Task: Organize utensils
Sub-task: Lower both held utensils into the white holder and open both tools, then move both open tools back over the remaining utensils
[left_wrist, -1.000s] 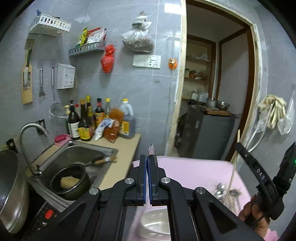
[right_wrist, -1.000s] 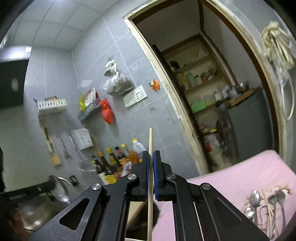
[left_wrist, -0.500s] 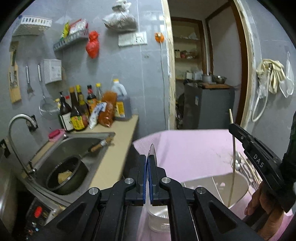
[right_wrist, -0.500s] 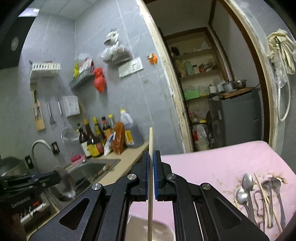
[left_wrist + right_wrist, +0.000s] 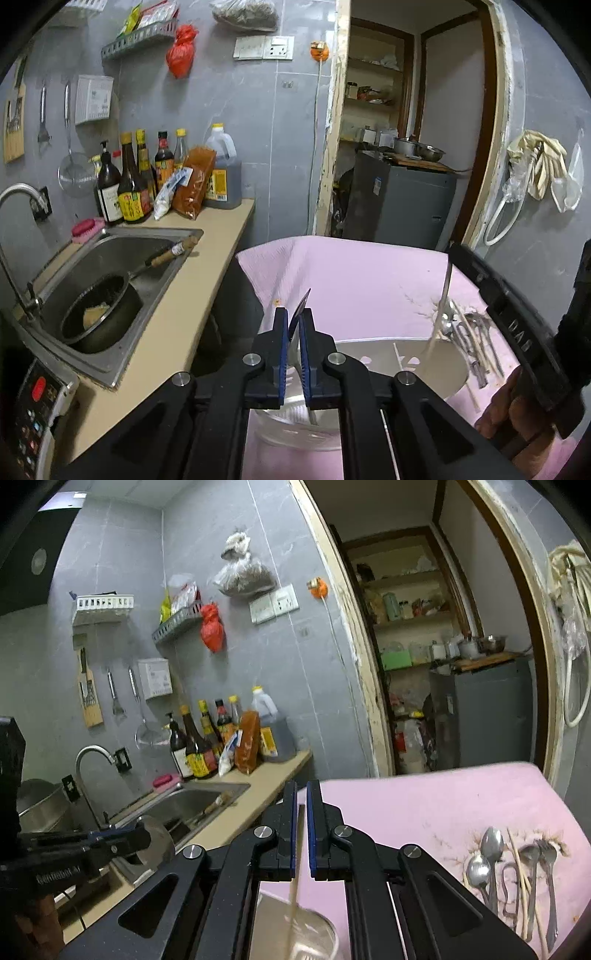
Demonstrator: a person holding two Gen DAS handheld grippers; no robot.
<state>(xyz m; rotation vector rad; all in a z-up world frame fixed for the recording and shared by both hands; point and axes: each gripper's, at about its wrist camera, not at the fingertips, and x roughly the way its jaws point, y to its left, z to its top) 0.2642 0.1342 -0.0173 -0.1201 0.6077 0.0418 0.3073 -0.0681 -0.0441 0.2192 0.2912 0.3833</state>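
The left gripper (image 5: 293, 332) has its jaws slightly apart with a flat metal utensil (image 5: 300, 314) standing tilted in the gap; whether the pads grip it cannot be told. The right gripper (image 5: 301, 812) has its jaws parted, and a chopstick (image 5: 296, 871) stands loose in the gap with its lower end inside the holder (image 5: 314, 934).

Handling, as a judgement: the chopstick is light, stiff and thin, and will tip against the holder's rim once free. The metal utensil is stiff, smooth and likely slippery; take it at mid-handle, square to the pads.

Containers: the holder (image 5: 436, 369) is a white slotted tub on the pink cloth (image 5: 369, 280), directly below both grippers. It holds the chopstick's lower end; other contents are hidden by the grippers.

Right of the holder, on the cloth, lies the remaining pile (image 5: 513, 871): spoons, a fork and chopsticks, touching one another. Left of the holder, off the cloth, a sink (image 5: 92, 362) holds a dark pan (image 5: 99, 314).
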